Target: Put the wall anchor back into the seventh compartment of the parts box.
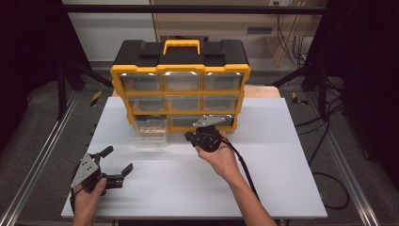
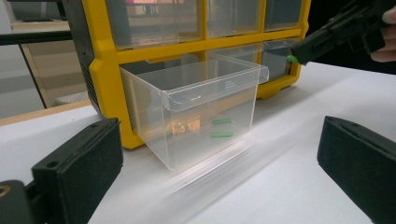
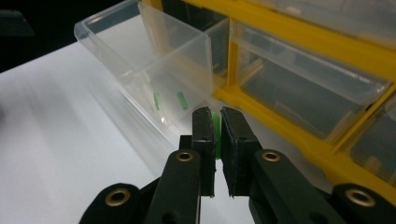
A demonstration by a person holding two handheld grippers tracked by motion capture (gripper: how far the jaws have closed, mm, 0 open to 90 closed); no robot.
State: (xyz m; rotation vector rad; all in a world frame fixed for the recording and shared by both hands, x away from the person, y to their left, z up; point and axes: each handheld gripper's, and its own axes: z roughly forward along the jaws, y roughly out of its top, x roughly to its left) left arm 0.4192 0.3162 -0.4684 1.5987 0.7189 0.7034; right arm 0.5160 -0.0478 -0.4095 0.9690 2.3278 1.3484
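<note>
Just beside the right tool [image 3: 216,128], the pulled-out drawer [image 3: 154,60] stands.

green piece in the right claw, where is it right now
The green piece is pinched in the right claw, just right of the pulled-out clear drawer at the yellow organizer's bottom row.

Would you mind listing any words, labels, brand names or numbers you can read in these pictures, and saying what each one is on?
No text can be read.
Pulled-out clear drawer: faint embossed marks on its front lip, too small and blurred to read.
Yellow and black organiser: no label or brand legible.
Right gripper, shut on a small green piece: no markings legible.
Left gripper, open: none legible either.
</note>
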